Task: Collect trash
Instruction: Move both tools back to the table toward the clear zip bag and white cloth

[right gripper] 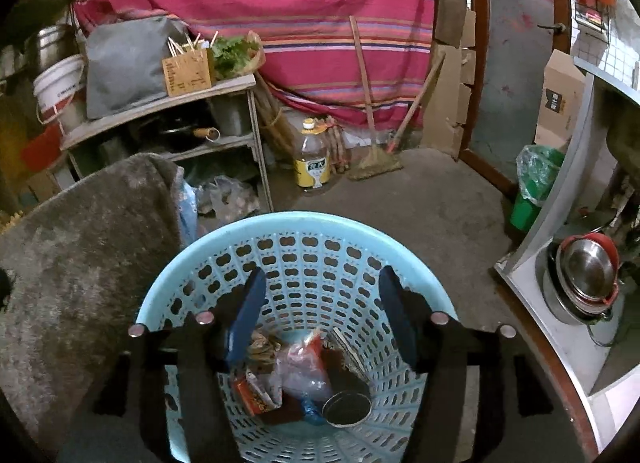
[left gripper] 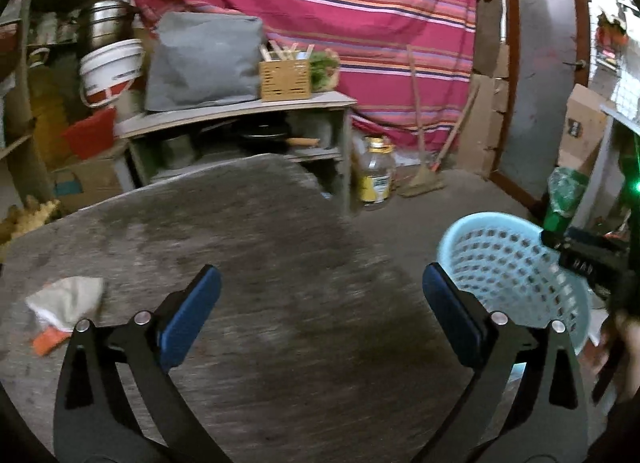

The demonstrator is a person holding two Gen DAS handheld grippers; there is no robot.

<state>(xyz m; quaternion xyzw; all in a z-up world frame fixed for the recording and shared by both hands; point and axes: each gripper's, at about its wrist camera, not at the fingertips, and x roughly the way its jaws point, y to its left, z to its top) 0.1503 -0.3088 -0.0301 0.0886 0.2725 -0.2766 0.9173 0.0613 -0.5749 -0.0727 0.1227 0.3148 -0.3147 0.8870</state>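
Grey, stained tabletop (left gripper: 256, 247) carries a crumpled pale wrapper (left gripper: 66, 299) near its left edge, with an orange scrap (left gripper: 50, 341) touching it; concrete floor (right gripper: 400, 199) carries the light blue perforated basket (right gripper: 304, 231) just beside the table, a yellow-labelled bottle (right gripper: 314, 159), a green lined bin (right gripper: 534, 191) and a low shelf unit (right gripper: 168, 103).

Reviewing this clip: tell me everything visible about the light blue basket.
The light blue basket looks like plastic, round, its walls perforated with rows of holes under a smooth rim. It stands upright on the floor beside the grey table. Wrappers, a clear bag and a round tin lie at its bottom. The right tool hovers open over it.
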